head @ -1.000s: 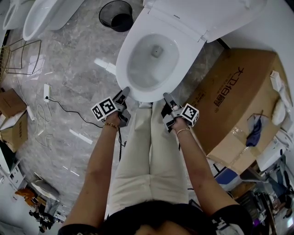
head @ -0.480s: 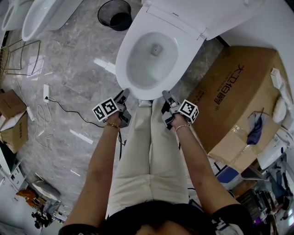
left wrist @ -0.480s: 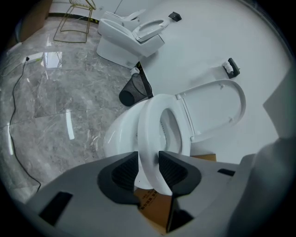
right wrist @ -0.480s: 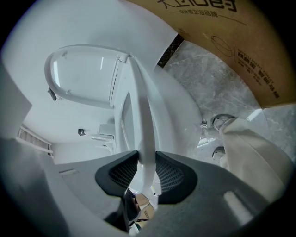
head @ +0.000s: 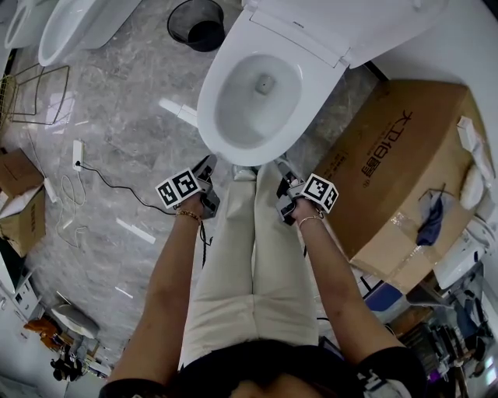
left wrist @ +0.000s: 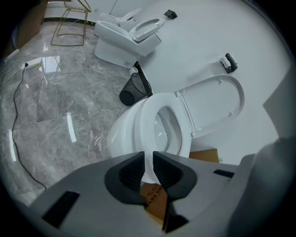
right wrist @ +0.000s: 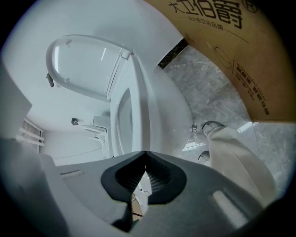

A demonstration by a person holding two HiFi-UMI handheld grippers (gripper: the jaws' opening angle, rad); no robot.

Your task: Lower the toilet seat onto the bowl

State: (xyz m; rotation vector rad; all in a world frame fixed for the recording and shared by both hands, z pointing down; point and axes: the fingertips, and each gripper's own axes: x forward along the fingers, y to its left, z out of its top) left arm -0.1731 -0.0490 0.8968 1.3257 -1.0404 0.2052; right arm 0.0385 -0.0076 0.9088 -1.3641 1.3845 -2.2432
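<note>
While hanging by the near rim of the white ceramic bowl (head: 208, 116), faces the raised white oval toilet seat (head: 334, 23) dead ahead, hinged crosswise at the far end. Just closing left gripper (head: 208, 162) to an empty slit; right gripper (head: 281, 164) pinched together.

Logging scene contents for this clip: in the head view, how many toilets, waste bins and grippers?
Toilets: 3
Waste bin: 1
Grippers: 2, left gripper and right gripper
Total: 6

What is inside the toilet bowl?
Inside the toilet bowl only its drain hole shows, nothing loose. The seat lying on top covers the rim beneath it.
</note>
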